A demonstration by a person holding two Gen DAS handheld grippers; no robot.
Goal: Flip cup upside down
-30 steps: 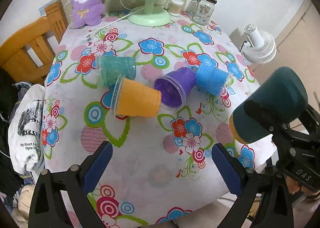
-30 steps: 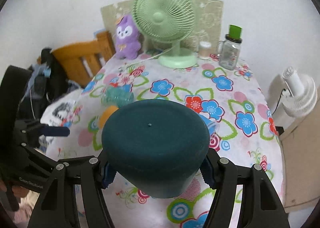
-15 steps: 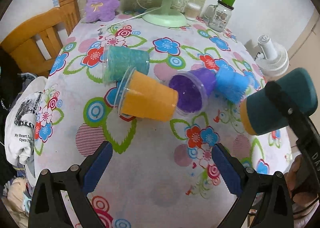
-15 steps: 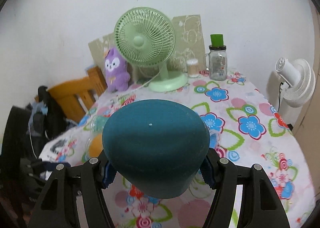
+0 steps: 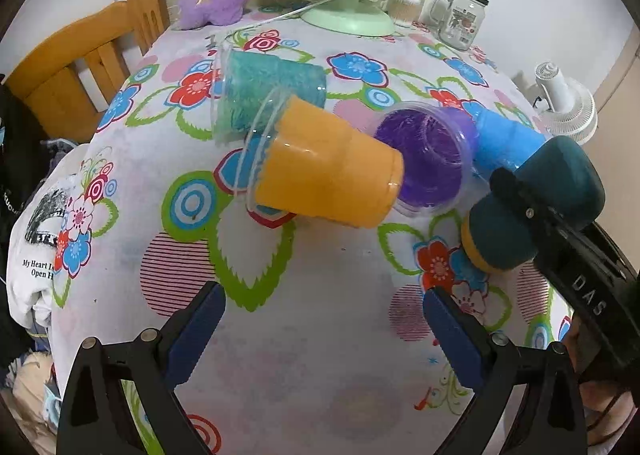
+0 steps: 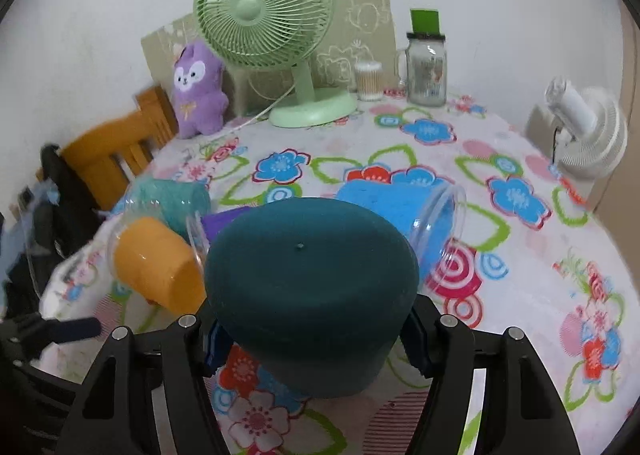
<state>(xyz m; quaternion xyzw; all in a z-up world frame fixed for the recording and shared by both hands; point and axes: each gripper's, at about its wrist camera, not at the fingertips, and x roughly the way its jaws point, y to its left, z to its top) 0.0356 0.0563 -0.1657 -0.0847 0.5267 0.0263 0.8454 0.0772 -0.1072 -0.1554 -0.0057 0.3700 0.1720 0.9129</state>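
Note:
My right gripper (image 6: pixel 312 347) is shut on a dark teal cup (image 6: pixel 310 283), held with its base toward the camera and its yellow-lined mouth angled down over the floral table. In the left wrist view the same cup (image 5: pixel 536 211) hangs tilted at the right, just above the cloth. My left gripper (image 5: pixel 324 329) is open and empty over the table's near part. Several cups lie on their sides: orange (image 5: pixel 328 167), teal-green (image 5: pixel 268 95), purple (image 5: pixel 428 159) and blue (image 5: pixel 504 143).
A green desk fan (image 6: pixel 276 35), a purple plush toy (image 6: pixel 198 91), a glass jar with green lid (image 6: pixel 426 63) and a cotton swab pot (image 6: pixel 368 81) stand at the back. A wooden chair (image 5: pixel 80 67) is at left, a white fan (image 6: pixel 588 131) beyond the right edge.
My right gripper has lowered the dark teal cup toward the table and tilted it mouth-down. My left gripper has moved closer to the lying cups.

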